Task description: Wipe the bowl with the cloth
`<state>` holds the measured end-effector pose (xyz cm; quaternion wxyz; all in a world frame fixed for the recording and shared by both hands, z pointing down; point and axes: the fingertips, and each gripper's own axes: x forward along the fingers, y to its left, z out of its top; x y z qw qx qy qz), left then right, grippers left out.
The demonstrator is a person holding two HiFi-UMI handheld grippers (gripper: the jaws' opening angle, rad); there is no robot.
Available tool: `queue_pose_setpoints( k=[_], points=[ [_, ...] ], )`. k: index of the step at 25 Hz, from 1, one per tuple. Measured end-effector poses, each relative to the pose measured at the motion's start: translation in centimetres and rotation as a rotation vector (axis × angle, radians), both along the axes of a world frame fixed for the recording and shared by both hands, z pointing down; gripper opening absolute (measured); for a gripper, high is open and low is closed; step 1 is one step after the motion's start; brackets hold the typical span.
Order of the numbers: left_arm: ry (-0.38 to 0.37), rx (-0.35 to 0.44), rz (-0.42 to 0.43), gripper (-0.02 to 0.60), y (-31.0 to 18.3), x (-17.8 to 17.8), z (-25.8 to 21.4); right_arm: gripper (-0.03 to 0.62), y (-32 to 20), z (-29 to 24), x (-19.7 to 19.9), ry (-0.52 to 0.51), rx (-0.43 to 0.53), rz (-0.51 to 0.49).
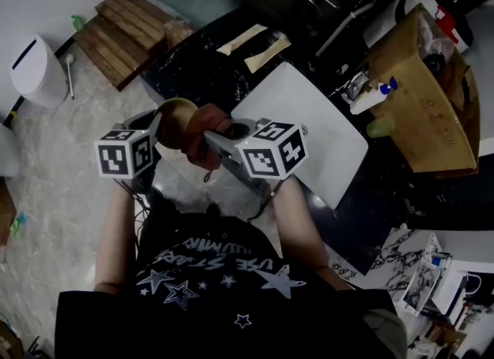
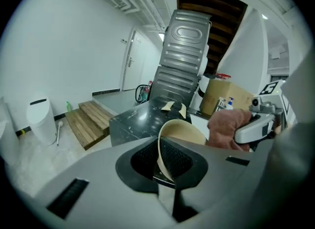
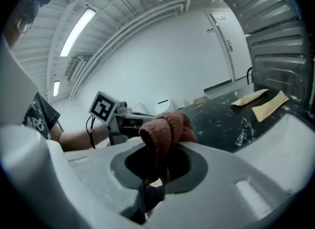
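Observation:
A tan bowl (image 1: 176,115) is held up in front of the person, with my left gripper (image 1: 160,127) shut on its rim. In the left gripper view the bowl (image 2: 179,135) stands on edge between the jaws, which pinch its wall. My right gripper (image 1: 218,135) is shut on a reddish-brown cloth (image 1: 202,138), which presses against the bowl. The right gripper view shows the cloth (image 3: 165,128) bunched between the jaws, rising above them. The cloth (image 2: 227,127) also shows just right of the bowl in the left gripper view.
A white rectangular sink (image 1: 312,137) is set in a dark marble counter (image 1: 201,68) just beyond the grippers. A soap bottle (image 1: 373,95) and a cardboard box (image 1: 428,99) stand at the right. Wooden steps (image 1: 127,29) and a white bin (image 1: 35,68) lie at the left.

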<state>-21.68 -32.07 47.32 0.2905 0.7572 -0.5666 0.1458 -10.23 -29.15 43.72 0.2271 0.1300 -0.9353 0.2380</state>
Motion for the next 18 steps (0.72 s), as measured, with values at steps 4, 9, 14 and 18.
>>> queue_pose_setpoints(
  k=[4,9,14,18],
  points=[
    [0.059,0.039,-0.096,0.021,-0.5,-3.0,-1.6,0.046,-0.3,1.8,2.4,0.070,0.002,0.055],
    [0.252,0.119,-0.075,0.021,-0.7,-0.6,-5.6,0.046,1.8,3.9,-0.2,0.015,-0.089,0.028],
    [0.487,0.162,0.006,0.021,-0.7,4.3,-8.5,0.046,2.6,3.3,-3.8,-0.137,-0.130,0.050],
    [0.480,0.162,0.015,0.020,-0.7,5.3,-8.2,0.046,1.9,0.9,-4.4,-0.344,-0.200,0.102]
  ],
)
